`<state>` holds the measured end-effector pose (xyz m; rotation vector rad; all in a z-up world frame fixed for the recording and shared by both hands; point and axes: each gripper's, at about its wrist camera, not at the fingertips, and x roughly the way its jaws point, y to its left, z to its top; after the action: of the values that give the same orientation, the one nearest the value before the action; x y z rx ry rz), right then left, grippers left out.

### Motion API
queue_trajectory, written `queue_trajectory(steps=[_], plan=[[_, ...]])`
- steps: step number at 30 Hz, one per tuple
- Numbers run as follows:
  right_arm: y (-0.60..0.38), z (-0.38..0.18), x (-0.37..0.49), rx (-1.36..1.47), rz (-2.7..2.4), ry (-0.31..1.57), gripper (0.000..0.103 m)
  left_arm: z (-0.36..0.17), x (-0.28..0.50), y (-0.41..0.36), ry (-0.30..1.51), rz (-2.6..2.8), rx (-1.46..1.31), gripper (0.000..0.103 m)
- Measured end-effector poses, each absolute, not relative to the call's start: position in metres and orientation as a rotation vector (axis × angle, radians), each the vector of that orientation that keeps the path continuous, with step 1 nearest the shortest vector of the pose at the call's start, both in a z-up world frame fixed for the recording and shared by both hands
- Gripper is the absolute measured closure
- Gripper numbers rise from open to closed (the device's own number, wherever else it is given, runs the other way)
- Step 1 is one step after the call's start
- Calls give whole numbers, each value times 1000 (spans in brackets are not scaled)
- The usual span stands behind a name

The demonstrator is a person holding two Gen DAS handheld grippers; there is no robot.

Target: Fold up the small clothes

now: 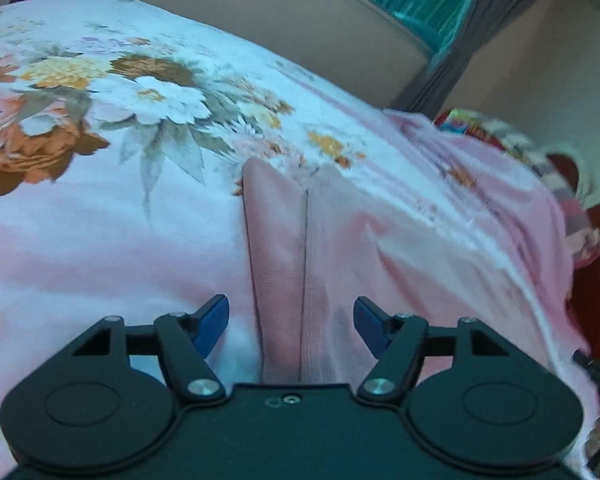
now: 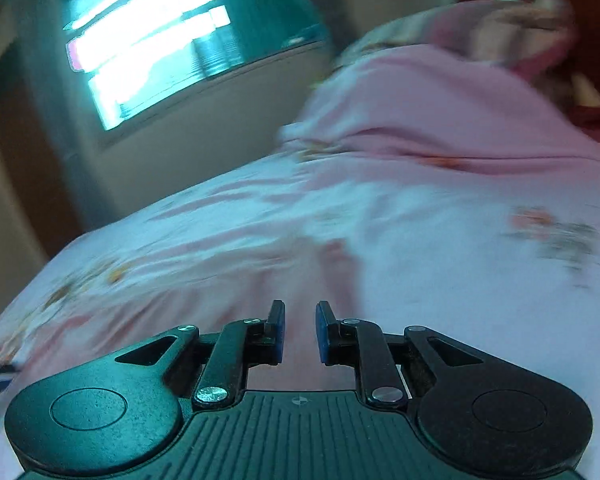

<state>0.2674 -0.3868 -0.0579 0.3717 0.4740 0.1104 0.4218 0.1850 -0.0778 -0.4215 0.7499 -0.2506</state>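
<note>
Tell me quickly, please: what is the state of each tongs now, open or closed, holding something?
Left tongs: open wide, astride the dusty-pink folded garment, not gripping it.
Right tongs: narrowly open, holding nothing.

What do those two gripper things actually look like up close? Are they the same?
Nearly the same. The left gripper has a smooth black plastic body, two round discs at its sides, angled black link arms with silver screws, and blue pads on the fingertips. The right gripper matches it, but its body is ribbed with a small crosshair mark. No cables show.

Hand-held gripper (image 2: 300, 332) above floral bedsheet (image 2: 440, 240)
</note>
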Motion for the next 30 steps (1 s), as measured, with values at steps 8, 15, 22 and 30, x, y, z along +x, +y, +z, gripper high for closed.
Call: queue_trajectory(steps=[8, 15, 22, 30], plan=[[-302, -64, 289, 269, 296, 484, 86, -83, 422, 184, 761, -320, -402, 35], [-233, -105, 325, 142, 318, 656, 87, -88, 421, 184, 752, -343, -398, 35], [-231, -81, 317, 192, 276, 578, 87, -76, 401, 175, 730, -324, -315, 36], [-187, -93, 353, 106, 219, 659, 87, -81, 389, 153, 721, -299, -192, 36]])
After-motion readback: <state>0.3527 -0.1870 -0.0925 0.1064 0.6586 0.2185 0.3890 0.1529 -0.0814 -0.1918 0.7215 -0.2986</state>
